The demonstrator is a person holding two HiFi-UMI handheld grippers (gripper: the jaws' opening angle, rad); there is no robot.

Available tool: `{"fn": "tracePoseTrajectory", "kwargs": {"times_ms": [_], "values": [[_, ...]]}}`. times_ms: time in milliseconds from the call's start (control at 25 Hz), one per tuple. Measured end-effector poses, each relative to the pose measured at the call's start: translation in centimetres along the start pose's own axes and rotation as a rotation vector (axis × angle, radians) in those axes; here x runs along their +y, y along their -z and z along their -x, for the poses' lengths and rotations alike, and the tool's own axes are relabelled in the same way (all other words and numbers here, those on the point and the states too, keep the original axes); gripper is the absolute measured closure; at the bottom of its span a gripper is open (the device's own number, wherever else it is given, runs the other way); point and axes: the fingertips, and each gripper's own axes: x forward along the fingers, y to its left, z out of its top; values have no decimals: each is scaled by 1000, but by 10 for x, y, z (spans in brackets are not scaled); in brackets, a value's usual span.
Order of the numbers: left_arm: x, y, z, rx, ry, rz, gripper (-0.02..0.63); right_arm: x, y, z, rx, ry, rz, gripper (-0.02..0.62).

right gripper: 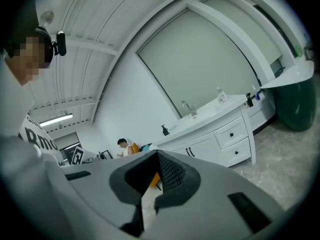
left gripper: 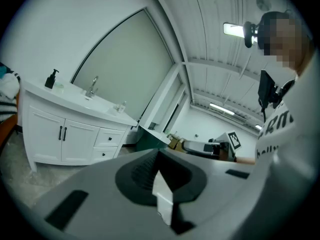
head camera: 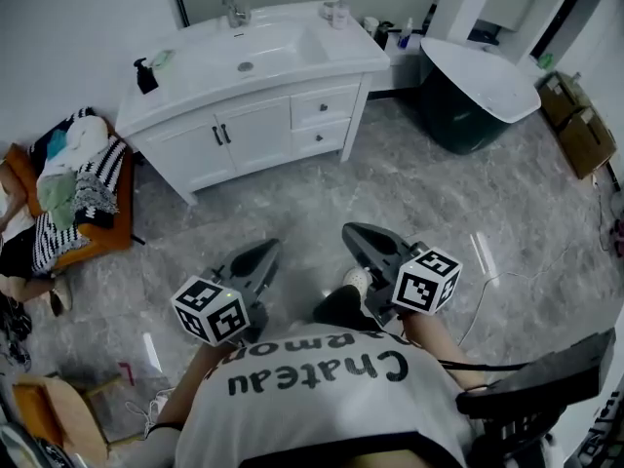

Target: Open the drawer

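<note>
A white vanity (head camera: 255, 76) with a sink stands against the far wall. Its two drawers sit at its right end, the upper drawer (head camera: 325, 105) above the lower drawer (head camera: 320, 136), both closed, each with a small dark knob. They also show in the left gripper view, upper drawer (left gripper: 111, 137), and in the right gripper view, upper drawer (right gripper: 231, 134). My left gripper (head camera: 269, 249) and right gripper (head camera: 350, 231) hang close to my body, well short of the vanity, pointing toward it. Both have their jaws together with nothing between them (left gripper: 159, 155) (right gripper: 157, 157).
A dark green tub with a white rim (head camera: 478, 91) stands right of the vanity. A pile of clothes on an orange seat (head camera: 73, 188) is at the left, cardboard boxes (head camera: 580, 125) at the far right, a dark chair (head camera: 546, 383) by my right side. Grey marble floor (head camera: 292, 198) lies between me and the vanity.
</note>
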Motion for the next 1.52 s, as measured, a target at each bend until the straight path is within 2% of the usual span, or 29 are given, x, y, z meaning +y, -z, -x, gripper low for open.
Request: {"fn": "tracePoseTrajectory", "kwargs": {"times_ms": [160, 400, 560, 760, 960, 1240, 1520], "values": [[1, -1, 1, -20, -5, -16, 598, -7, -3, 2, -9, 1, -29, 591], [5, -6, -10, -45, 12, 23, 598, -54, -4, -6, 79, 118, -49, 591], [22, -18, -19, -43, -18, -20, 598, -85, -15, -31, 127, 152, -60, 591], [46, -33, -51, -8, -76, -70, 598, -116, -36, -66, 175, 118, -37, 591], [69, -57, -96, -10, -98, -70, 598, -152, -67, -102, 195, 70, -34, 591], [106, -106, -152, -105, -156, -71, 598, -206, -111, -135, 209, 33, -2, 591], [132, -130, -201, -122, -196, -50, 598, -247, -149, -158, 207, -19, 17, 591]]}}
